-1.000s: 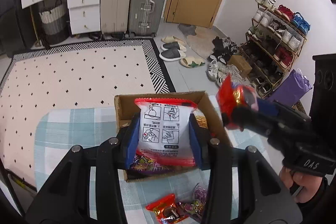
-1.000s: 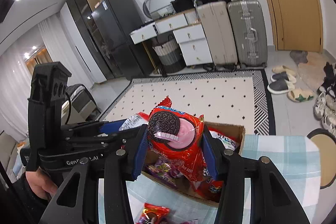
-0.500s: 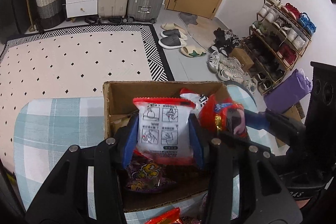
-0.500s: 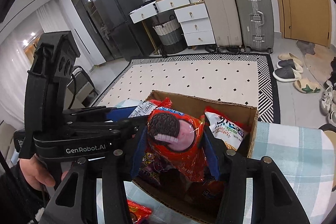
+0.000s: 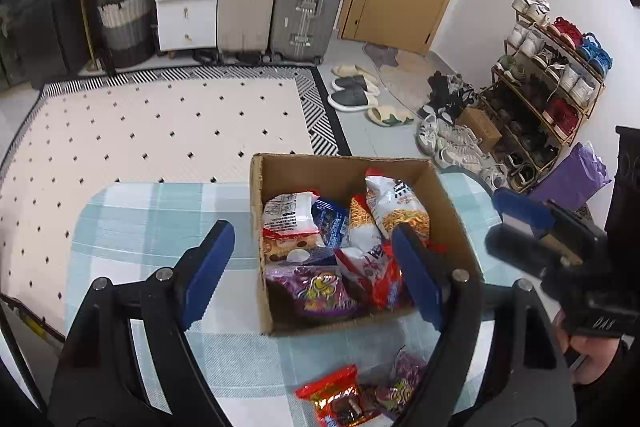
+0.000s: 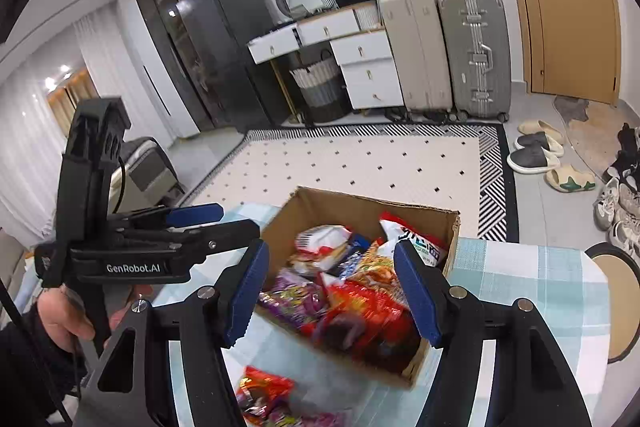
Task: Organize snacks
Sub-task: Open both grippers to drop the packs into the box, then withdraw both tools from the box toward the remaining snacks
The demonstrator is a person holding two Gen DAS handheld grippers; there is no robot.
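Two hand-held grippers hover above an open cardboard box [image 5: 448, 203] that stands on a table covered with a pale blue checked cloth [image 5: 160, 227]. The left gripper [image 5: 316, 267] has its blue-padded jaws spread and opening, with nothing pressed between them; its left finger lies over the cloth just beside the box, its right finger over the box interior. The right gripper [image 6: 332, 291] likewise has its jaws parted and opening, clamping nothing, and frames the box contents from above. Inside the box lie several snack packets: a white packet with a red edge [image 5: 290, 215] at the left wall, a blue packet [image 5: 330, 223] beside it, a white noodle-print bag [image 5: 394, 203] toward the far right, a purple packet [image 5: 320, 291] at the near side, and a red packet [image 5: 384, 283] next to it. The contents appear blurred in the right wrist view. On the cloth in front of the box remain a red packet [image 5: 340, 399] and a purple packet [image 5: 404, 375], touching each other. A hand [image 6: 64, 315] grips the left gripper's handle.
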